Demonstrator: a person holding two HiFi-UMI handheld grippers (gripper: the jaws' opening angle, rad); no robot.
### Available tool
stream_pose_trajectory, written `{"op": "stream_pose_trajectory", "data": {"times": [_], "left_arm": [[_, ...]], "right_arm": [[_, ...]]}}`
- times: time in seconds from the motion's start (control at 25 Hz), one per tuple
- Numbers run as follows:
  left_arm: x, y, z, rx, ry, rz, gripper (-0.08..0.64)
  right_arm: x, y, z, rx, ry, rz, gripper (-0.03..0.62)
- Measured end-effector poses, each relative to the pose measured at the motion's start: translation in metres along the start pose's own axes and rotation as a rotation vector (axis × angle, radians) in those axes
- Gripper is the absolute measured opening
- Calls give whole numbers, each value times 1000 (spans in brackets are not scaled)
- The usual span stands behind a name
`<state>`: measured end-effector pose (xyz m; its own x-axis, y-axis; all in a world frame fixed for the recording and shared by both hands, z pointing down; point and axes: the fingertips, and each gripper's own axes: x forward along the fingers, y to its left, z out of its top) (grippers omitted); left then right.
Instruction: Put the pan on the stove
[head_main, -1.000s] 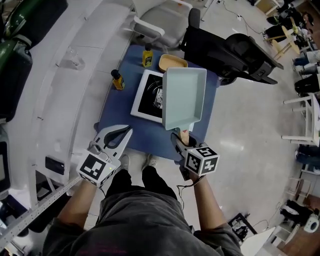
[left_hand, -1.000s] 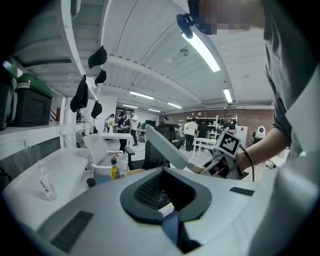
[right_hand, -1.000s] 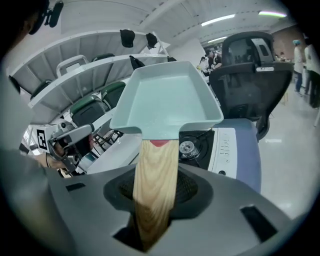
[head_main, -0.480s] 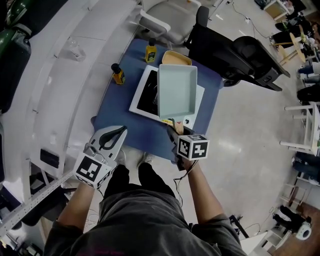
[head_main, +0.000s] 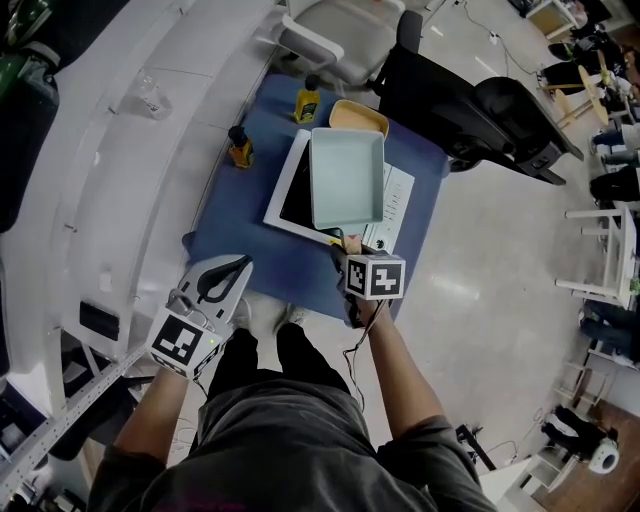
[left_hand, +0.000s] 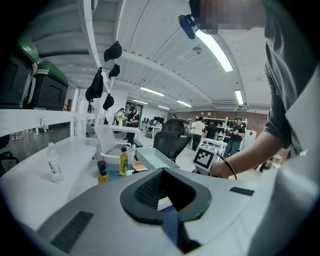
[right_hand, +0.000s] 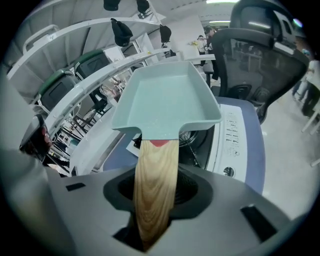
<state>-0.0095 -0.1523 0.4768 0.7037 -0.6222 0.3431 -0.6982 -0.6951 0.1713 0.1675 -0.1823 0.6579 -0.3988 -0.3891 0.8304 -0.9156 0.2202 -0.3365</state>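
A person stands at a low blue table with a gripper in each hand. At left, the left gripper hangs off the table's near corner, its jaws closed together with nothing between them. Beyond it, two small bottles with yellow contents stand on the blue top beside a white-framed stove. Over the stove's black cooking surface sits the pale green square pan, whether resting on it or just above cannot be told. The right gripper has its jaws clamped on the pan's wooden handle. A yellow dish lies behind the pan.
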Motion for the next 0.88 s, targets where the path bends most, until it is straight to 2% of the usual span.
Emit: {"op": "stream_pose_trajectory", "data": {"times": [0.28, 0.88], "left_arm": [[-6, 15, -5, -6, 11, -7, 2], [-9, 28, -10, -25, 7, -14, 2]], "right_arm": [[21, -6, -7, 23, 47, -44, 130], [35, -17, -14, -23, 133, -111, 130]]}}
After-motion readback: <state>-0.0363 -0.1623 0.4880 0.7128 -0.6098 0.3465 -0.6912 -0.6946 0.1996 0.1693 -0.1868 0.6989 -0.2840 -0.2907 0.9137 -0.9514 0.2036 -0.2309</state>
